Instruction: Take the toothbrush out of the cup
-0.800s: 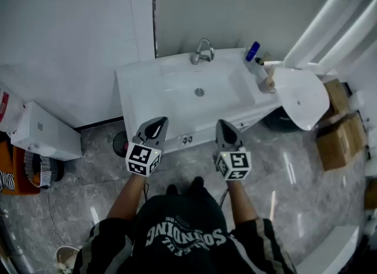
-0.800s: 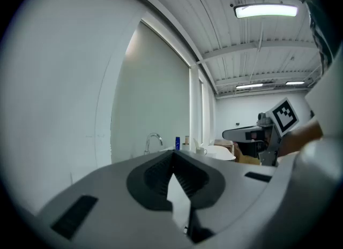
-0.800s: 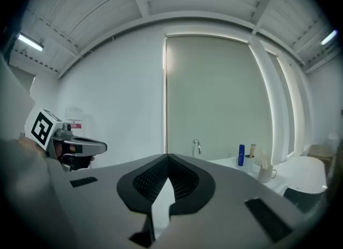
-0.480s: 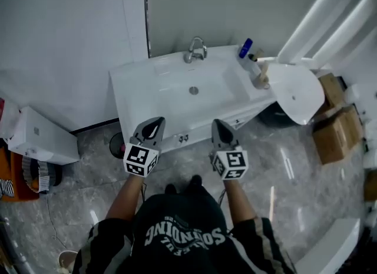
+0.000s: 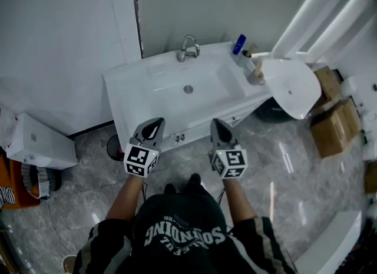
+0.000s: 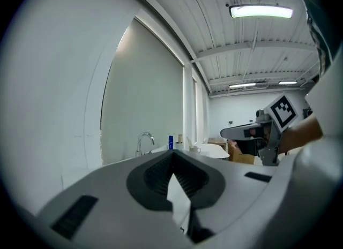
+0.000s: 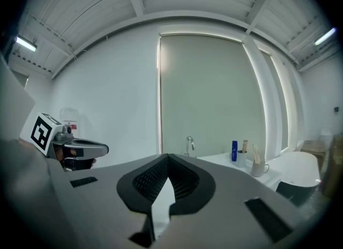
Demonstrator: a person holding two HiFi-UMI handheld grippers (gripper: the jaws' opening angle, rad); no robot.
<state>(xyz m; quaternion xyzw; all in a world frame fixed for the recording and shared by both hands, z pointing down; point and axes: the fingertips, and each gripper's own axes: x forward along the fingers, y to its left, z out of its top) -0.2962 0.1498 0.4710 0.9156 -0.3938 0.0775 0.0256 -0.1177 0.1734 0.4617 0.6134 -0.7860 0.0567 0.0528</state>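
Sink has shifted left in view; toothbrush stands near-upright in cup.

A white washbasin stands against a pale wall. A chrome tap sits at its back edge and a drain in the middle. A blue bottle stands at its back right corner. Cardboard boxes sit on the grey marble floor to the right, and a white box to the left.

bathroom corner: white washbasin, tap, marble floor
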